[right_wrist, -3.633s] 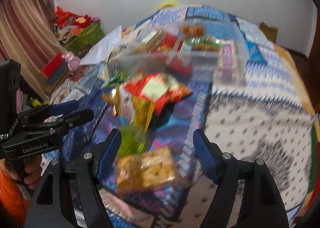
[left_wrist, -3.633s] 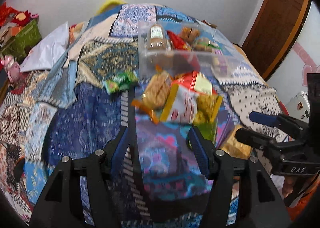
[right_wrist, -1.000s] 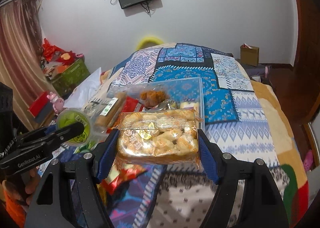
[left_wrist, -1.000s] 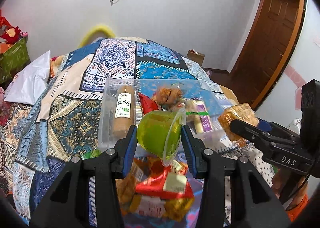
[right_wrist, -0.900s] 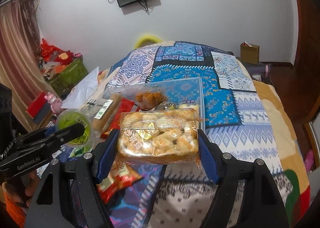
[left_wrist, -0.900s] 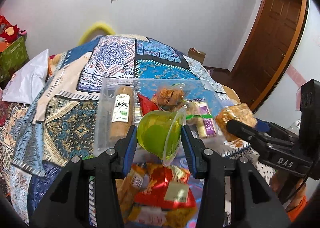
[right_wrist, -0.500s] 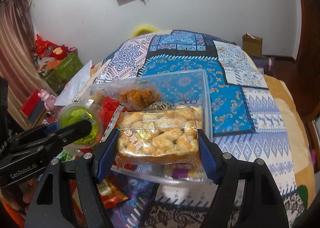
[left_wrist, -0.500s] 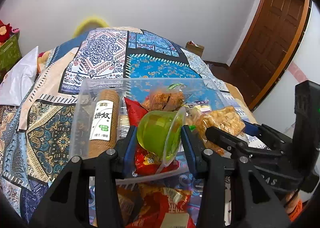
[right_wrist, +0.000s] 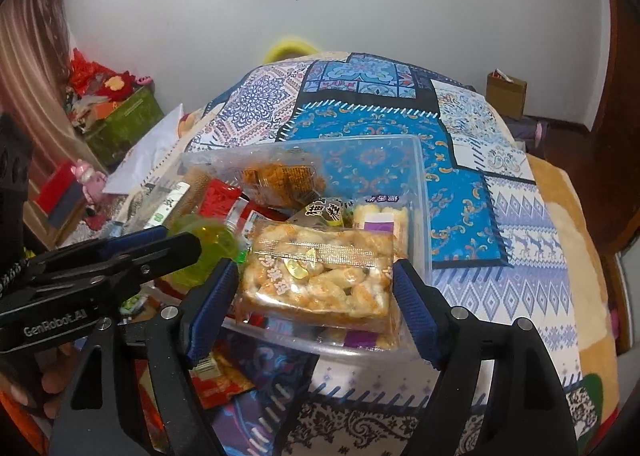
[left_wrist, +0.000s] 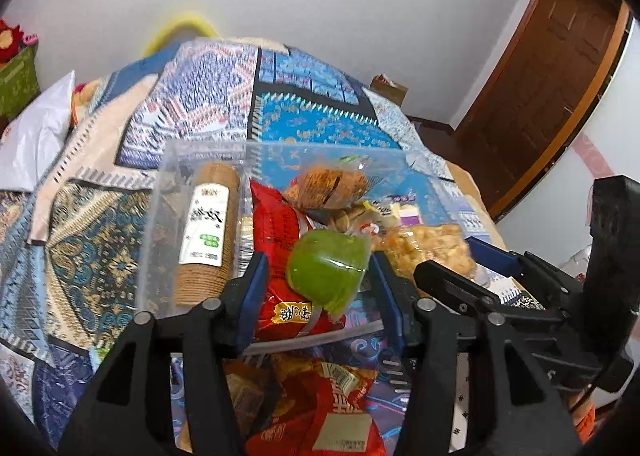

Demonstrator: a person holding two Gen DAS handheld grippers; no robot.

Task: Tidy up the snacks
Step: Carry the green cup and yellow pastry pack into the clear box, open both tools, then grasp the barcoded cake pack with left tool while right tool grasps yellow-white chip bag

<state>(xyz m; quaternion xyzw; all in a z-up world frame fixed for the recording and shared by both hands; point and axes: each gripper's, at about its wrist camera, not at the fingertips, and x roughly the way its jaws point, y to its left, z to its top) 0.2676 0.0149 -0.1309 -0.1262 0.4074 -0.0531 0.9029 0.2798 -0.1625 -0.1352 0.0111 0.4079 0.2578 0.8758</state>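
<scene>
While half a second ago its blue-padded jaws pinched the cup, the left gripper [left_wrist: 320, 284] now stands released, a clear gap on either side of the round green jelly cup with its clear plastic rim [left_wrist: 326, 270], which rests tilted on the red foil snack bag [left_wrist: 280, 240] inside the clear rectangular plastic container [left_wrist: 160, 216], close to its near edge. The right gripper [right_wrist: 316, 288] stays clenched on the transparent pack of golden puffed rice squares [right_wrist: 318, 276], holding it over the near right corner of the container [right_wrist: 424, 192], lower and closer to the contents than before.

Further in, the container holds a tall roll of brown biscuits with a white label [left_wrist: 206, 236] along its left wall, a clear bag of orange-brown crackers [left_wrist: 328, 184] towards the far side, and a pale wafer pack with a purple label [right_wrist: 380, 218] at the right. On the patchwork blue bedspread [right_wrist: 480, 176], before the container's near edge, red and yellow snack packets [left_wrist: 332, 408] lie loose.
</scene>
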